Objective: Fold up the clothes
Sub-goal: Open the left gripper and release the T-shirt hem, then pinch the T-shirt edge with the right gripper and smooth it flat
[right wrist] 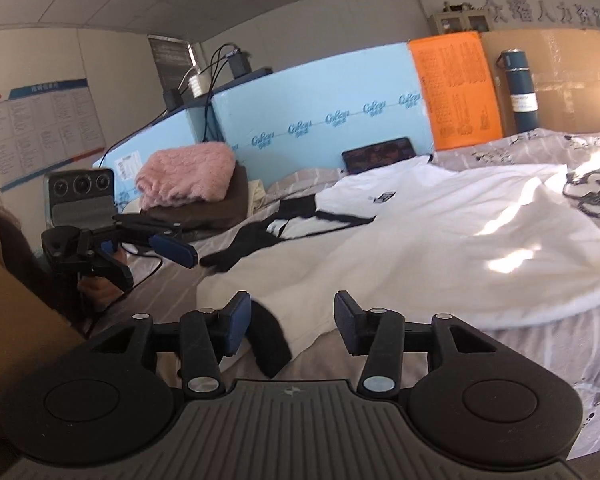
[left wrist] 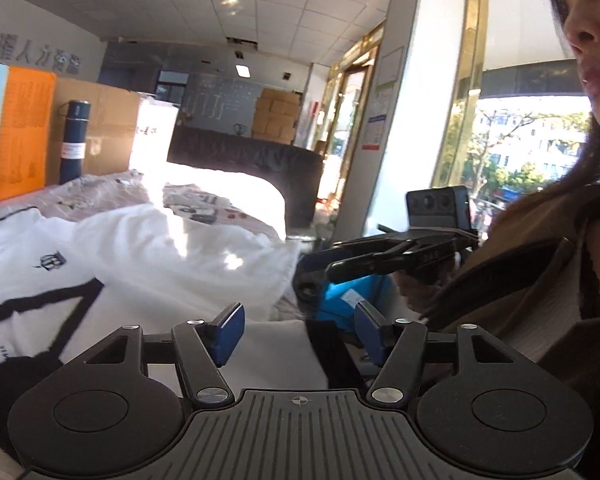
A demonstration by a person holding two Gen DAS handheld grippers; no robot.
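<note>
A white T-shirt (left wrist: 160, 248) (right wrist: 420, 232) with black sleeves and a small chest logo lies spread and rumpled on the bed. In the right wrist view its near black sleeve cuff (right wrist: 270, 340) lies on the sheet between the open fingers of my right gripper (right wrist: 294, 320), nothing clamped. My left gripper (left wrist: 300, 334) is also open, hovering over the shirt's white edge and a black strip of cloth (left wrist: 320, 354). Each gripper shows in the other's view: the right gripper (left wrist: 324, 266) at the bed's edge, the left gripper (right wrist: 156, 266) beside the shirt's dark sleeve tip.
A grey cartoon-print bedsheet (right wrist: 540, 148) covers the bed. A stack of folded clothes topped by a pink fluffy one (right wrist: 188, 176) sits at the back left, against blue foam boards (right wrist: 320, 112). An orange poster (right wrist: 456, 88), a dark flask (right wrist: 520, 88) and a tablet (right wrist: 380, 154) stand behind. A person in brown (left wrist: 520, 272) is close by.
</note>
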